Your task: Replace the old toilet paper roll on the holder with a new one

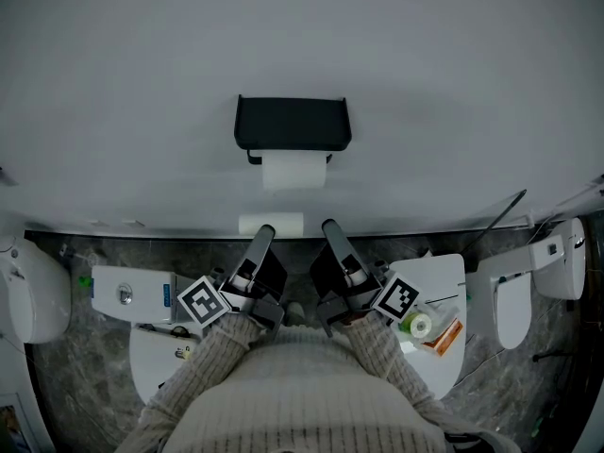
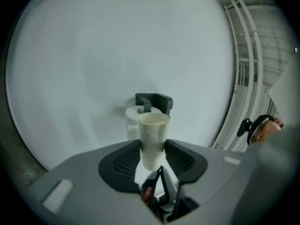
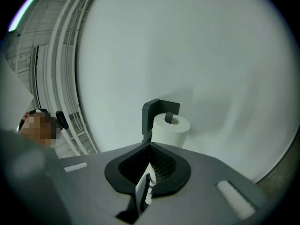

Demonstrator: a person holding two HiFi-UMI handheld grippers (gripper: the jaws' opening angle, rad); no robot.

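A black holder (image 1: 293, 124) is fixed to the white wall, with a full white toilet paper roll (image 1: 294, 171) hanging on it. The same roll (image 2: 132, 119) shows behind my left gripper's jaws, and the roll (image 3: 171, 129) sits on the holder's arm (image 3: 149, 114) in the right gripper view. My left gripper (image 1: 263, 236) is shut on an empty pale cardboard tube (image 2: 153, 128), which stands up between the pads. That tube (image 1: 271, 224) lies below the holder. My right gripper (image 1: 331, 228) is shut and empty, beside the left one.
A toilet (image 1: 36, 293) stands at the left and a cistern top (image 1: 132, 293) beside it. On the right, a white surface (image 1: 445, 276) carries a small tape roll (image 1: 420, 326) and an orange packet (image 1: 445, 338). Another toilet (image 1: 533, 286) is at far right. White pipes (image 2: 243, 69) run along the wall.
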